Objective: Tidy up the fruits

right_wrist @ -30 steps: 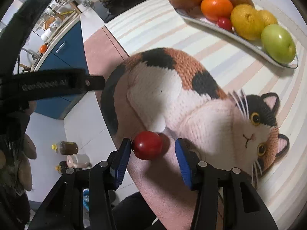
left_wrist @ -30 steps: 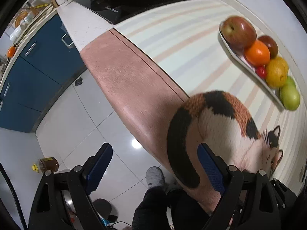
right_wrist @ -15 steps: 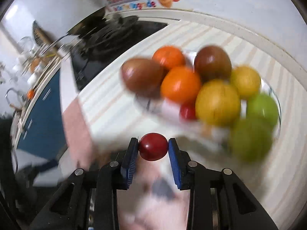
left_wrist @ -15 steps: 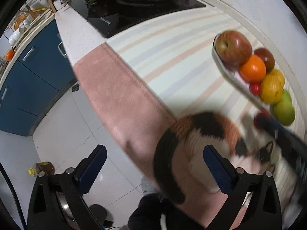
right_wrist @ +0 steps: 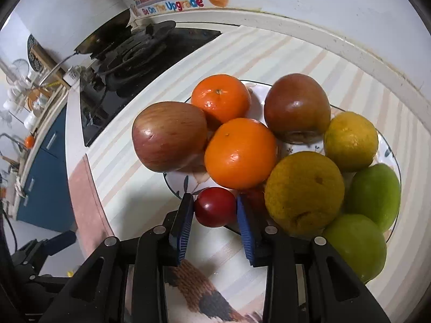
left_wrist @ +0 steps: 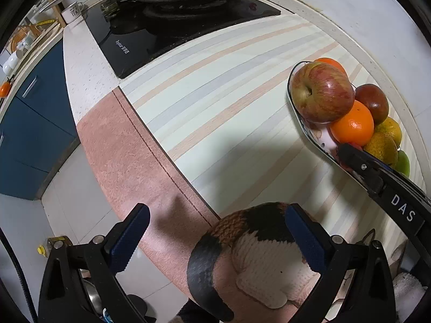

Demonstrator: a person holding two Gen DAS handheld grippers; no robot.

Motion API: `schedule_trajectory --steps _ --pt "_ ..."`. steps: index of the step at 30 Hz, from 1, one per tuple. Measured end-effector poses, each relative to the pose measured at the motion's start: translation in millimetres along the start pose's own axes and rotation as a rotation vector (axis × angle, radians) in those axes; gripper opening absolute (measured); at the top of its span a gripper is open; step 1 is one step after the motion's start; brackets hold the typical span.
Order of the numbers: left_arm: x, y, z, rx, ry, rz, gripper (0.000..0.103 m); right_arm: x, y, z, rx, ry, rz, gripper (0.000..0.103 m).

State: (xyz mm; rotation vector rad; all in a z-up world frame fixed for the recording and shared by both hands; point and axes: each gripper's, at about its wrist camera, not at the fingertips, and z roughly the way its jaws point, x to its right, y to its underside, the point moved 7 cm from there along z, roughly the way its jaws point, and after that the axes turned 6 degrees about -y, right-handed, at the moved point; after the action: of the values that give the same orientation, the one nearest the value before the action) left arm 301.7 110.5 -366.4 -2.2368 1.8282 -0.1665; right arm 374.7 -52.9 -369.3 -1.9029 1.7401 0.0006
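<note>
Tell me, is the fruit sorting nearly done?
Seemingly close. The plate already holds an apple, oranges, green fruits and more. The right gripper grips a small red fruit at the plate's near rim, not yet released. The left gripper is open and empty. No other loose fruit shows.

The small red fruit (right_wrist: 214,206), clamped between the pads of the right gripper (right_wrist: 215,210), has been carried from above the cat-patterned mat (right_wrist: 204,293) to the near rim of the fruit plate (right_wrist: 172,188), just in front of the orange (right_wrist: 240,153). In the left wrist view, the right gripper (left_wrist: 343,149) has been brought in over the plate (left_wrist: 309,132), where none was seen a second ago. The left gripper (left_wrist: 215,231), jaws wide apart, has been shifted so that less of the cat mat (left_wrist: 256,255) is shown.
</note>
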Motion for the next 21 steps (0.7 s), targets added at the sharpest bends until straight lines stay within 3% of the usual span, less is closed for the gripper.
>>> schedule_trajectory --steps 1,3,6,9,11,15,21 --pt "0.2 -0.5 0.3 -0.001 0.0 0.001 0.103 0.6 -0.4 -2.0 0.006 0.0 0.01 0.039" --pt "0.6 -0.9 -0.4 -0.002 0.0 0.005 0.103 0.5 -0.6 -9.3 0.022 -0.008 0.035 0.063" --pt "3.0 -1.6 -6.6 0.01 -0.004 0.015 0.103 -2.1 -3.5 -35.7 0.079 -0.035 0.07 0.083" --pt "3.9 -1.7 -18.7 0.026 -0.003 0.026 0.103 -3.3 -6.4 -75.6 0.133 -0.033 0.088 0.087" --pt "4.6 -1.9 -31.8 0.044 0.002 0.034 0.103 -0.3 -4.2 -102.0 0.145 0.042 0.072 0.096" --pt "8.8 -0.1 -64.9 0.086 0.01 0.056 0.103 13.5 12.1 -143.1 0.117 0.197 0.026 0.096" --pt "28.0 8.4 -121.7 0.161 0.037 0.104 0.103 43.3 45.5 -196.8 0.112 0.286 0.054 0.096"
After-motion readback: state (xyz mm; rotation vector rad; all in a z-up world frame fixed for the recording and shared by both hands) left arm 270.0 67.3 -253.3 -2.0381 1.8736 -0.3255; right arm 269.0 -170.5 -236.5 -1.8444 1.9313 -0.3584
